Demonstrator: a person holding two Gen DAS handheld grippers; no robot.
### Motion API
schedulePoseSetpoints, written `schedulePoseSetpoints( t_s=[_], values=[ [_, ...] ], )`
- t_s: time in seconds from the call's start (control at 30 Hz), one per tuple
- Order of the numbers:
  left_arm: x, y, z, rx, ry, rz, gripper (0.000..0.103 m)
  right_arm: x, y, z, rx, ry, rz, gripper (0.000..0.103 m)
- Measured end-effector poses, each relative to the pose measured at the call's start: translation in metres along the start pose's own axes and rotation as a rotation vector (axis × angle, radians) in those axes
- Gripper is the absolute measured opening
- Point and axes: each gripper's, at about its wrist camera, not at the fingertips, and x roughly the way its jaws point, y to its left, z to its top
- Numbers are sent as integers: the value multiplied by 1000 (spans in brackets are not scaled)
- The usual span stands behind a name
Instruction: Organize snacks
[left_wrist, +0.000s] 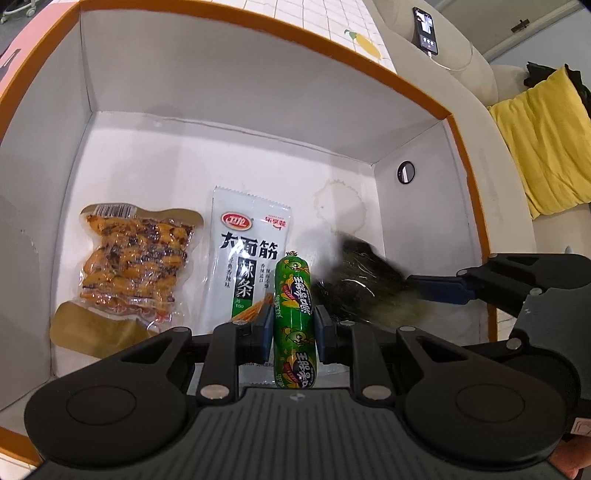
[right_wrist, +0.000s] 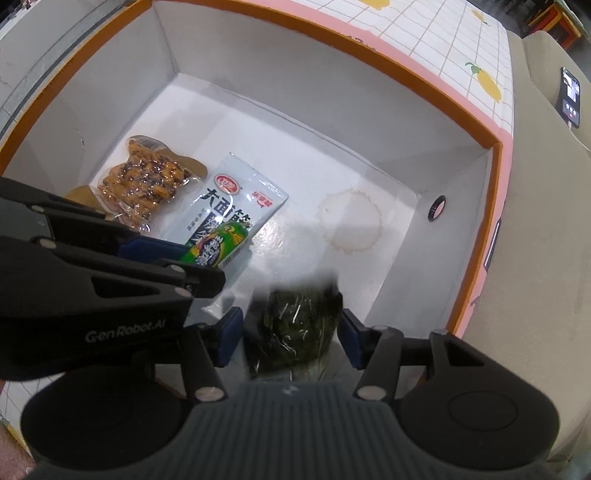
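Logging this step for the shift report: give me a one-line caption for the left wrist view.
Left gripper holds a green sausage over the white box, beside the spicy-strip packet.

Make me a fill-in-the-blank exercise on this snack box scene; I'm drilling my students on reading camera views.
1. The left tongs are shut on the ____ sausage stick.
2. The white spicy-strip packet lies inside the orange-rimmed ____.
3. The dark, blurred snack pack sits between the pads of the ____ tongs.

Missing words: green; box; right
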Motion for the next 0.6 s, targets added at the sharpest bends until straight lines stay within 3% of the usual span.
schedulePoseSetpoints(
  t_s=[0.33, 0.43, 0.6],
  values=[
    [-1, -1, -2, -25, -9, 24, 25, -10, -10, -7, 54, -12, -13, 60],
    [-6, -6, -2, -21, -13, 26, 34, -14, -11, -9, 52, -18, -19, 65],
    [-19, -13, -8, 11, -39, 52, 35, -19, -7, -15, 40, -24, -32, 66]
  ],
)
